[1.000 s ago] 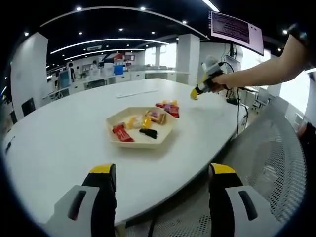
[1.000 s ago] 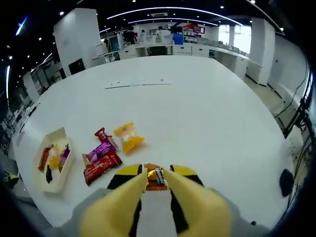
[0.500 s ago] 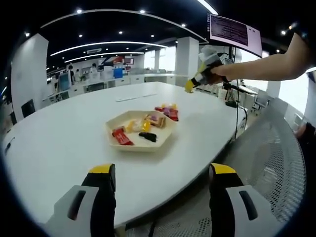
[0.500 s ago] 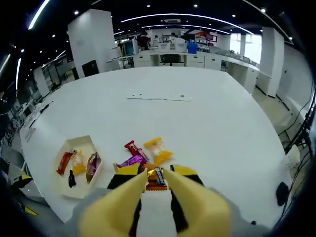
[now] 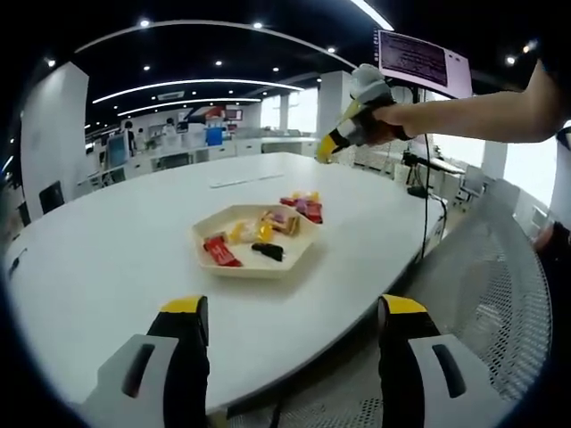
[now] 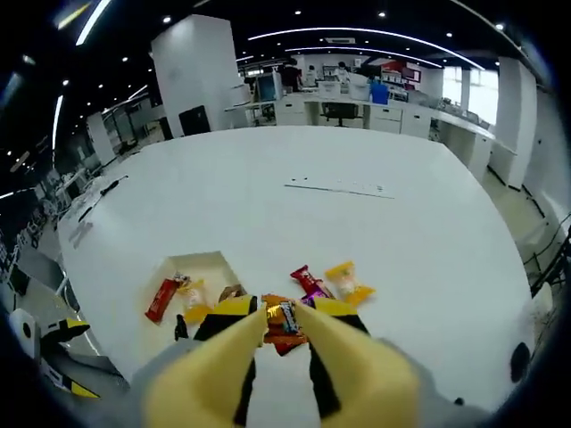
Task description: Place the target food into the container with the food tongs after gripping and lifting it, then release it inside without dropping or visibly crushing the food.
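The right claw (image 6: 284,314), with its yellow-tipped jaws closed in on a small orange-wrapped snack packet (image 6: 282,319), is gripping it and holding it up in the air above the large round white bench (image 6: 357,223). In the left gripper view, a person's bare arm (image 5: 473,118) is reaching in from the right and carrying that claw (image 5: 332,148) high over the bench.

Below it, the shallow cream hexagonal tray (image 5: 254,259) is sitting on the bench and holding several wrapped snacks, among them a red packet (image 5: 217,251) and a black one (image 5: 268,253). Just beside the tray, a loose group of packets is lying on the bench, including a yellow one (image 6: 349,280) and a red one (image 6: 306,279).

The left claw (image 5: 287,308) is hanging near the bench edge with its jaws spread wide apart and nothing between them. A grey mesh chair back (image 5: 500,294) is standing to its right.
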Demonstrator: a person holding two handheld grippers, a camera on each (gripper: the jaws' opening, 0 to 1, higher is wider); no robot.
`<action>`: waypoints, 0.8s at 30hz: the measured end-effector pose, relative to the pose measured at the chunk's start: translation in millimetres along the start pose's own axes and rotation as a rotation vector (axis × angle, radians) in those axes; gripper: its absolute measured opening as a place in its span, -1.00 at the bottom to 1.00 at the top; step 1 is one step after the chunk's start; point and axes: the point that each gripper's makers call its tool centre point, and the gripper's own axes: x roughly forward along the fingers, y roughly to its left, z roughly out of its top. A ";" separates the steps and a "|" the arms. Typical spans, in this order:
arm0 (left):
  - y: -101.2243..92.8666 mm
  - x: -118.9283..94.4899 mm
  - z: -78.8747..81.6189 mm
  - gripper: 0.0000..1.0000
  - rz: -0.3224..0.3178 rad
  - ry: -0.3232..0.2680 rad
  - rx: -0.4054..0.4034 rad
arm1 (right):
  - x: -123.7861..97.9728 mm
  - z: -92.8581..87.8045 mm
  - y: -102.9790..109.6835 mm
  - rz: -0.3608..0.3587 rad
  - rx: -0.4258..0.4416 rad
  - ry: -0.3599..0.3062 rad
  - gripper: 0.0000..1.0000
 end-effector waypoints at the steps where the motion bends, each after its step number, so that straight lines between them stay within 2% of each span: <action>1: 0.2 0.1 -0.1 0.48 0.000 0.000 0.000 | 1.9 1.5 7.5 0.010 -0.011 -0.002 -0.58; 9: -1.2 0.4 -0.4 0.50 -0.007 0.002 0.004 | 9.4 11.1 54.3 0.089 -0.049 -0.010 -0.57; 13: -1.7 0.7 -0.7 0.50 -0.011 0.003 0.005 | 13.3 14.9 70.9 0.116 -0.077 -0.010 -0.58; 16: -2.2 0.5 -0.8 0.50 -0.013 0.004 0.006 | 24.0 19.3 74.4 0.131 -0.091 -0.007 -0.58; 21: -1.8 0.5 -0.9 0.49 -0.010 0.004 0.006 | 29.6 19.2 86.3 0.152 -0.101 -0.004 -0.58; 24: -2.3 0.7 -0.3 0.49 -0.015 0.002 0.008 | 31.1 21.2 91.7 0.176 -0.089 -0.013 -0.51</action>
